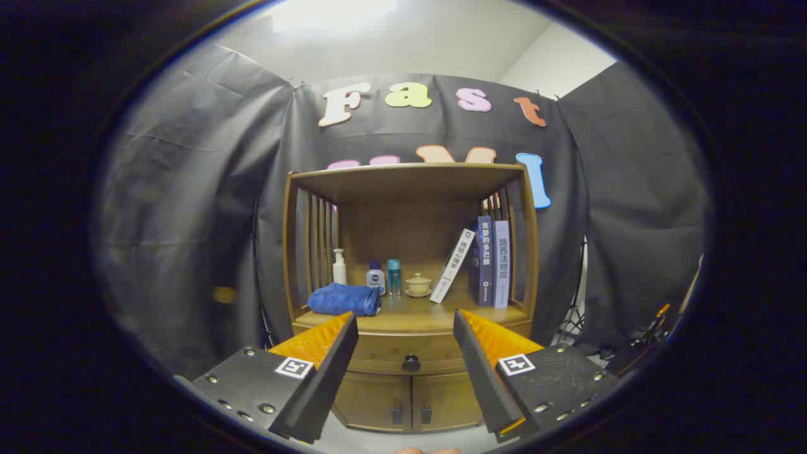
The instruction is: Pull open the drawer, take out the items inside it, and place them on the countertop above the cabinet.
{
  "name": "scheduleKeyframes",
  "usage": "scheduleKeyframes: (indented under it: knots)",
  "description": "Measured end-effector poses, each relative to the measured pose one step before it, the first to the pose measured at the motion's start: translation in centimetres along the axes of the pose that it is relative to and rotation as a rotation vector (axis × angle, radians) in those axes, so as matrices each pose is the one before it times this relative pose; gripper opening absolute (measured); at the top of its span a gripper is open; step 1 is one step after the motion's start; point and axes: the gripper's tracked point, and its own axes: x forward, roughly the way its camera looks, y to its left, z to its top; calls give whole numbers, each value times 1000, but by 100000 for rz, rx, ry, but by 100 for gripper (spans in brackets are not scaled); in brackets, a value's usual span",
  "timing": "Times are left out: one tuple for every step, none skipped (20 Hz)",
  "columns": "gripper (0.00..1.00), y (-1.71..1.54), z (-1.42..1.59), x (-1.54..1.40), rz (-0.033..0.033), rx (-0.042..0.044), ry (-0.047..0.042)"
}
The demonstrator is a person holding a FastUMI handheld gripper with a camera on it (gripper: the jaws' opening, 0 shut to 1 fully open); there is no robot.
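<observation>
So the wooden drawer with the round dark knob sits shut in the brown wooden cabinet, just under the countertop and above two small doors. The gripper hangs in front of it, fingers spread wide with nothing between them, knob showing in the gap. On the countertop: rolled blue towel, white pump bottle, two small bottles, a little lidded cup, and three books, one leaning.
</observation>
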Motion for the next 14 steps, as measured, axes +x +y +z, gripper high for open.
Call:
scheduleKeyframes:
  knots:
    - [91,-135,-64,-49,-396,115,-41]
    - [91,-80,40,113,-197,264,-7]
    - [91,-10,-92,-3,-193,284,-57]
    - [91,21,-53,12,-8,237,127]
    - [91,-11,-72,24,-75,89,99]
    - [91,-46,53,64,-137,-30,145]
    - [91,-25,-153,30,-127,33,98]
    - [91,-87,-50,14,-114,223,325]
    - [91,24,-171,76,-79,226,278]
    - [91,25,-81,-12,-68,178,207]
    - [91,-87,-45,48,-179,88,58]
    - [91,-108,-51,60,-333,33,19]
    - [91,-213,-40,110,-728,-63,-315]
    - [91,-323,-75,183,-1190,-7,-166]
